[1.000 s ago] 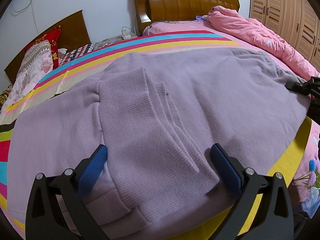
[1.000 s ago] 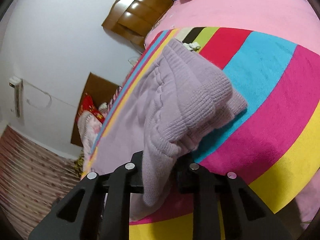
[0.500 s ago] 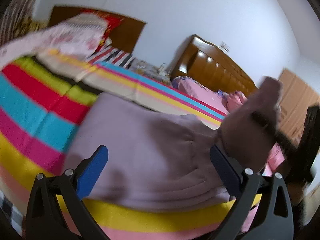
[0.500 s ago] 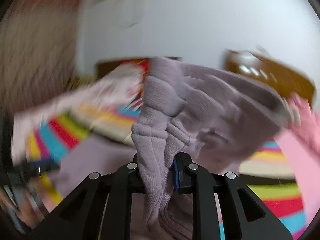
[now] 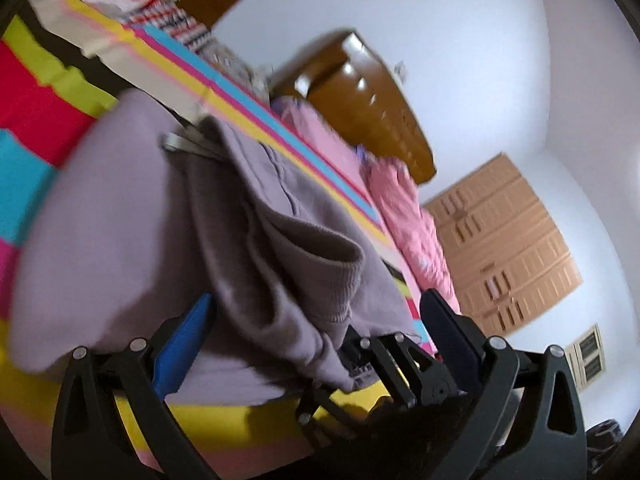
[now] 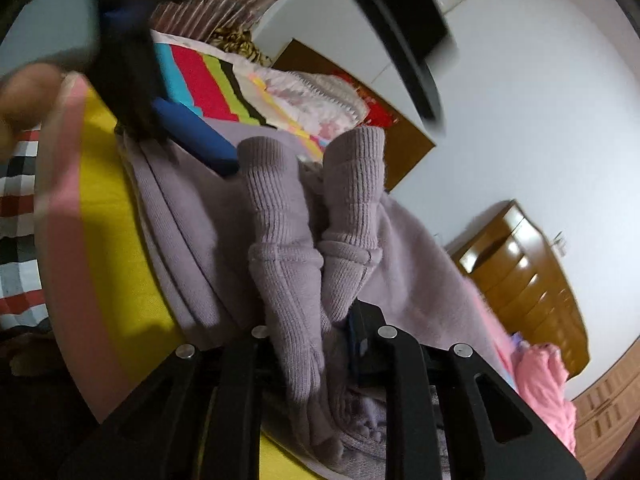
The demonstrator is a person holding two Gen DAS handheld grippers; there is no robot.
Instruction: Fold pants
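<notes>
Clearly the fold is mid-carry: the lilac pants (image 5: 120,220) lie across the striped bedspread (image 5: 36,92) on the bed, and their ribbed cuffs (image 6: 316,216) are lifted over the rest of the cloth.

On the left, the left gripper (image 5: 316,320) has its blue-padded fingers (image 5: 184,344) spread wide with nothing pinched; the pants fill the gap between them, and a raised fold of the fabric hangs down in front. Its view is tipped hard, so the hand seems rolled to one side and held low at the near edge of the bed.

To the right of that, the right gripper (image 6: 320,332) has its fingers drawn narrow onto the gathered leg ends, so that the two cuffs stand up just beyond the tips. It too is tilted, pointing along the bed toward the wooden headboard (image 6: 528,264). In its view the left gripper's blue pad sits close above the lilac cloth, near the yellow stripe.

My reading is that the next move calls for laying the cuffs flat on the body of the pants, edges in line, then letting go. The free left fingers could steady the lower layer meanwhile, since this soft knit may slide or bunch.
</notes>
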